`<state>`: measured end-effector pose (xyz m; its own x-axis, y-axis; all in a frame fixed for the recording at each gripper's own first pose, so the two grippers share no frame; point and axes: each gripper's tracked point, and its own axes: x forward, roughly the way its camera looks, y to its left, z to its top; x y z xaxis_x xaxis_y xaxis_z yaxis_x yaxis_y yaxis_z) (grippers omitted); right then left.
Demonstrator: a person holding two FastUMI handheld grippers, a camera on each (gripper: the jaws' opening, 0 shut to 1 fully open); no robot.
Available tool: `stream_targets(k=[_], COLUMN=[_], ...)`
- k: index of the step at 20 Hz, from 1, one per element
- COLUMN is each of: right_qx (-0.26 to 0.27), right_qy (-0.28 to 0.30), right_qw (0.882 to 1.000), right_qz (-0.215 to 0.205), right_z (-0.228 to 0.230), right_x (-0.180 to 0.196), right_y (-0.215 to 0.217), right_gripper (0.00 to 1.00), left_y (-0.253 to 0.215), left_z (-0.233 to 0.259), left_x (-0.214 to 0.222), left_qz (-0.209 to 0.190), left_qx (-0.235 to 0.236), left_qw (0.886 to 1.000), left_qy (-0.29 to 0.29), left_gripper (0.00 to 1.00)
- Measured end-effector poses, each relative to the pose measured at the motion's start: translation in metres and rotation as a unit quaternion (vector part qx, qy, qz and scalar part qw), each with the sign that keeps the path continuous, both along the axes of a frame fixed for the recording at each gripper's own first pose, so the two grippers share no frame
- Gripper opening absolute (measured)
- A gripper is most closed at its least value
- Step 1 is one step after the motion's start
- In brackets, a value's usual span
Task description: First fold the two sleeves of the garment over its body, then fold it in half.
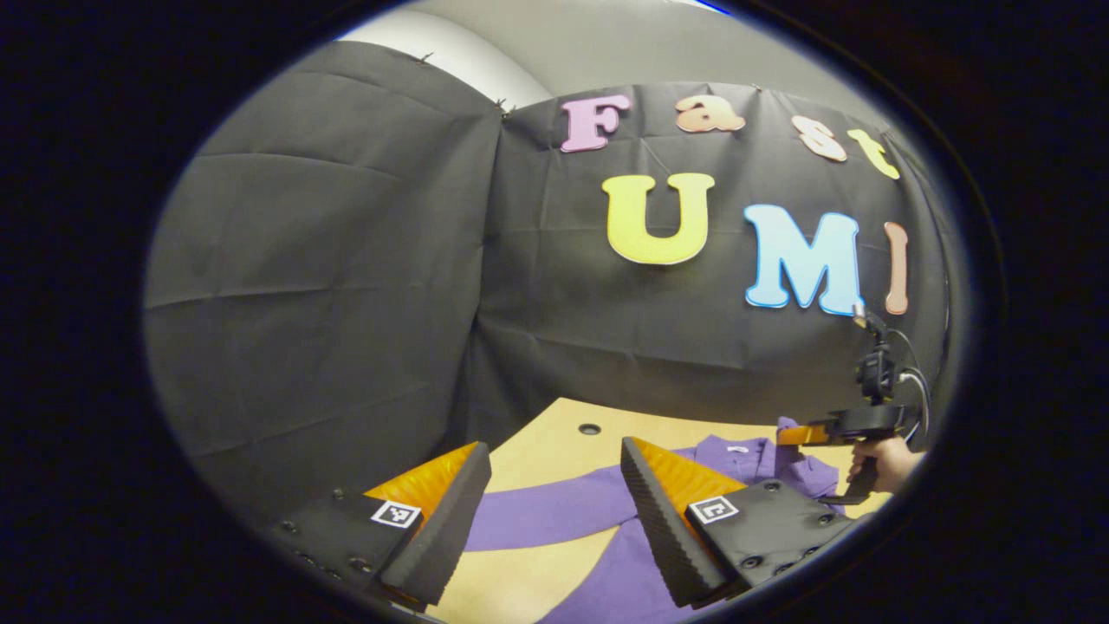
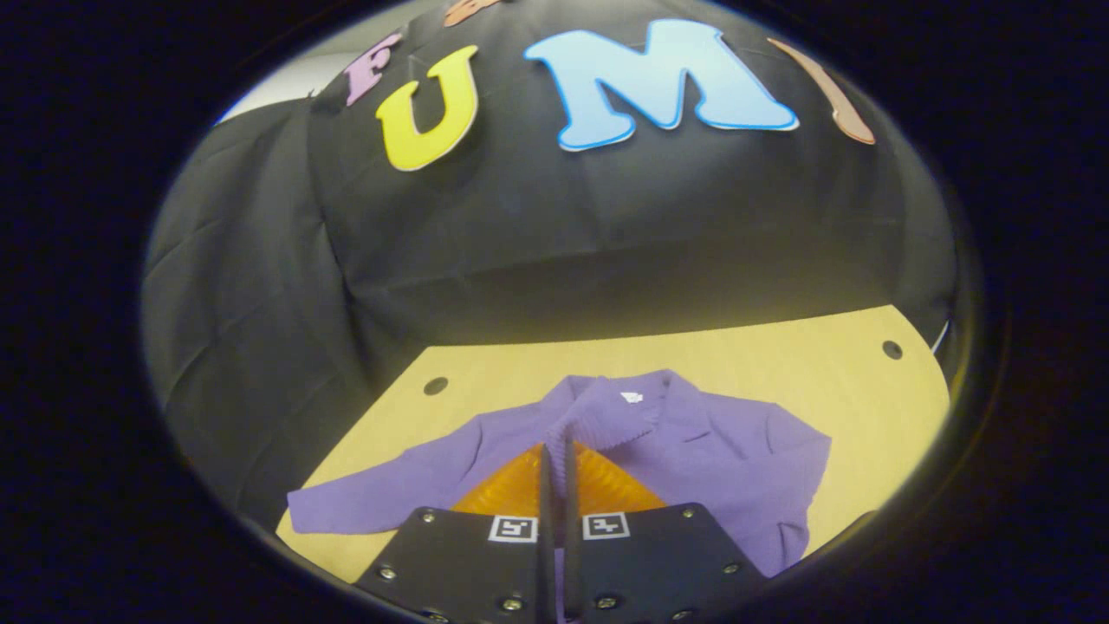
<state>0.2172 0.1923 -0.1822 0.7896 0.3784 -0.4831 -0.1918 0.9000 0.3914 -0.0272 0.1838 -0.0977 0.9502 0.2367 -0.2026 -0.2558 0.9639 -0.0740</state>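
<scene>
A purple garment point(image 2: 719, 442) with a collar lies flat on the wooden table point(image 2: 780, 364). In the right gripper view its left sleeve point(image 2: 381, 503) stretches out toward the table's left edge. My right gripper point(image 2: 557, 438) is shut on a ribbed strip of the purple cloth, held over the body just below the collar. In the left gripper view my left gripper point(image 1: 554, 451) hovers open above the outstretched sleeve point(image 1: 554, 511), with nothing between its fingers. Farther right there, a hand point(image 1: 879, 464) holds the right gripper point(image 1: 793, 433) with purple cloth at its tip.
The black cloth wall point(image 1: 346, 286) closes off the back and left of the table. Small round holes point(image 2: 435, 386) sit near the table's far corners. Bare wood point(image 2: 866, 407) shows to the right of the garment.
</scene>
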Motion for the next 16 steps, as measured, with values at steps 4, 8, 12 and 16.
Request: stream_targets(k=[4, 8, 12, 16], right_qx=[-0.027, -0.072, -0.085, -0.112], right_qy=[0.020, 0.030, 0.026, -0.004], right_qw=[0.999, 0.995, 0.993, 0.990], right_qz=[0.037, 0.059, 0.082, 0.086], right_z=[-0.031, -0.054, -0.053, -0.041], right_x=[0.000, -0.003, -0.010, -0.019], right_y=[0.052, 0.085, 0.097, 0.086], right_gripper=[0.04, 0.04, 0.18, 0.86], left_y=[0.019, 0.037, 0.052, 0.058], left_z=[-0.009, -0.017, -0.025, -0.039], left_x=[-0.017, -0.031, -0.038, -0.036], left_qz=[0.012, 0.026, 0.038, 0.041], left_qx=[0.003, 0.003, -0.002, -0.012], left_qw=[1.000, 1.000, 0.999, 0.999], left_qy=[0.008, 0.014, 0.015, 0.022], left_gripper=[0.97, 0.97, 0.96, 0.97])
